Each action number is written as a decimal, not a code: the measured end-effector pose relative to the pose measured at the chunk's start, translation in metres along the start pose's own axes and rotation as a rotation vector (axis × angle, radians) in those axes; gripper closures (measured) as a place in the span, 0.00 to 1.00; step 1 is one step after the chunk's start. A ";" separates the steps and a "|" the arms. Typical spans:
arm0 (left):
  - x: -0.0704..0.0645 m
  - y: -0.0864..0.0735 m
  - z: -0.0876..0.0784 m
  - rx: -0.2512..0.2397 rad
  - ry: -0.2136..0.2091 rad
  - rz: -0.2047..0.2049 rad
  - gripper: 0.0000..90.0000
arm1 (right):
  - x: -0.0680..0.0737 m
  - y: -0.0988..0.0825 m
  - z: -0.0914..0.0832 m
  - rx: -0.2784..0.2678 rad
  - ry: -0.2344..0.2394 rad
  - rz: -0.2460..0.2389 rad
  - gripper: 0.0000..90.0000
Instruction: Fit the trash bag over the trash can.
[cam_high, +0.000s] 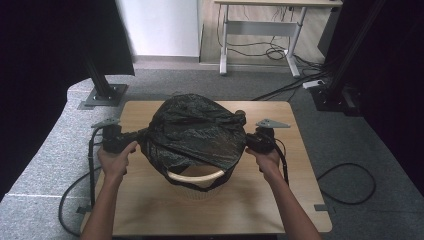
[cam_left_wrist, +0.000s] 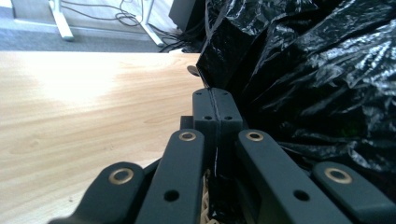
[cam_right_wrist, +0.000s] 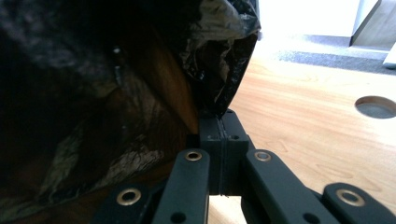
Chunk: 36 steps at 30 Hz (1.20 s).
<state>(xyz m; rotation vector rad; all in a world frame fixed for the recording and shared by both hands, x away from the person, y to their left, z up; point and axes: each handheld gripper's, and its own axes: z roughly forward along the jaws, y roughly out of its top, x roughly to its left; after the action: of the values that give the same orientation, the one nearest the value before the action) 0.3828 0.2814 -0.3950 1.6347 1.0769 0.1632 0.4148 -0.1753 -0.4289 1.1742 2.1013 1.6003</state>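
While a person's two forearms rise from the bottom edge of the high view, a black plastic bin bag (cam_high: 192, 132) billows in the middle of the frame, draped over a pale woven basket (cam_high: 196, 182) that stands on a light wooden table (cam_high: 150, 210).

At centre left, the left gripper (cam_high: 129, 138) has its jaws pressed flat together on the bag's left edge. In the left gripper view a thin fold of black film (cam_left_wrist: 299, 79) runs down the seam between the jaws, with wicker showing beneath them and bare tabletop (cam_left_wrist: 70, 107) across the left half.

In the middle, the bag sits high and puffed over the basket; the basket's rim shows bare at the near side, lower centre, where the film has not come down.

At centre right, the right gripper (cam_high: 248, 140) is likewise clamped tight on the bag's right edge. In the right gripper view crinkled film (cam_right_wrist: 219, 42) rises from the closed jaws, with dark bag across the left half and table (cam_right_wrist: 303, 121) to the right, a round hole (cam_right_wrist: 377, 106) at its right edge.

Judging from this, the step is pulling the bag's mouth down around the basket. Doing it well likely means lowering both hands evenly, keeping the film taut, and bringing the near edge over the exposed rim without tearing.
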 end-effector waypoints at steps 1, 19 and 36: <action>0.001 -0.002 0.001 0.003 0.003 -0.001 1.00 | 0.000 -0.001 0.001 0.008 0.003 0.001 0.98; 0.001 -0.007 0.003 0.011 0.015 0.005 1.00 | 0.001 -0.002 -0.003 0.043 -0.049 -0.042 0.98; -0.015 -0.002 -0.008 -0.047 0.015 0.095 0.99 | 0.009 0.042 -0.061 -0.162 -0.093 -0.192 0.56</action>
<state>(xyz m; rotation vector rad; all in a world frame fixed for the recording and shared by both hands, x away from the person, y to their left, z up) 0.3687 0.2766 -0.3876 1.6451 1.0001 0.2616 0.3899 -0.2074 -0.3664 0.9445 1.9214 1.5629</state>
